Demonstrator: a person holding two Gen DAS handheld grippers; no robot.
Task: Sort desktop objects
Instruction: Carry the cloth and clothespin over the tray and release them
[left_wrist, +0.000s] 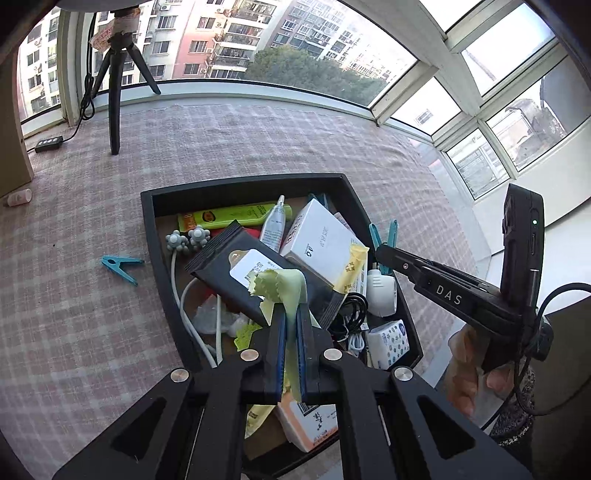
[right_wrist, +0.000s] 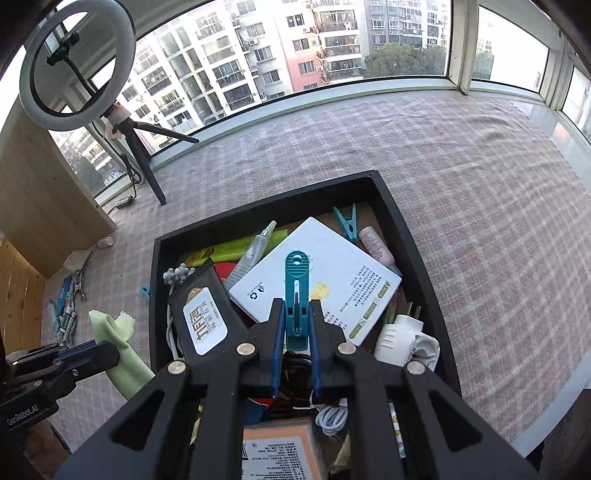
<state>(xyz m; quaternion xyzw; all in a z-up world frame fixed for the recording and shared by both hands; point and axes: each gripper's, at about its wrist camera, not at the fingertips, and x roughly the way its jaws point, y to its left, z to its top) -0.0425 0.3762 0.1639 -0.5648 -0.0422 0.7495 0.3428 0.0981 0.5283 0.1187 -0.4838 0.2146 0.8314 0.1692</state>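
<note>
**Both claws loaded over the tray**

Nearest in the left wrist view, the left gripper (left_wrist: 291, 325) is clamped tight on a pale green cloth (left_wrist: 284, 284), which stands up between the pads with its pinked edge curling over the tips. Pinching it mid-length lets the loose ends hang clear of the clutter. It hangs above the near half of the tray (left_wrist: 147, 206), over a black pouch (left_wrist: 255, 273).

The right gripper (right_wrist: 297, 325) grips a teal clip (right_wrist: 296, 291) by its tail, the round end pointing away, so the clip stays in line with the fingers. It hovers over the tray's middle, above a white box (right_wrist: 332, 266).

Inside the tray lie a tube (right_wrist: 255, 247), a green packet (right_wrist: 221, 251), a white plug (right_wrist: 402, 336) by the right wall, cables at the near end, and a second clip (right_wrist: 347, 221) by the far wall. The pile is dense; little bare floor shows.

Left of the tray another clip (left_wrist: 122, 267) lies on the checked tablecloth (left_wrist: 258, 140). Beyond the far wall the cloth-covered top is open up to the tripod (left_wrist: 116, 92) and window, my guess for the easiest room to set things down. Right of the tray the table edge runs close.
</note>
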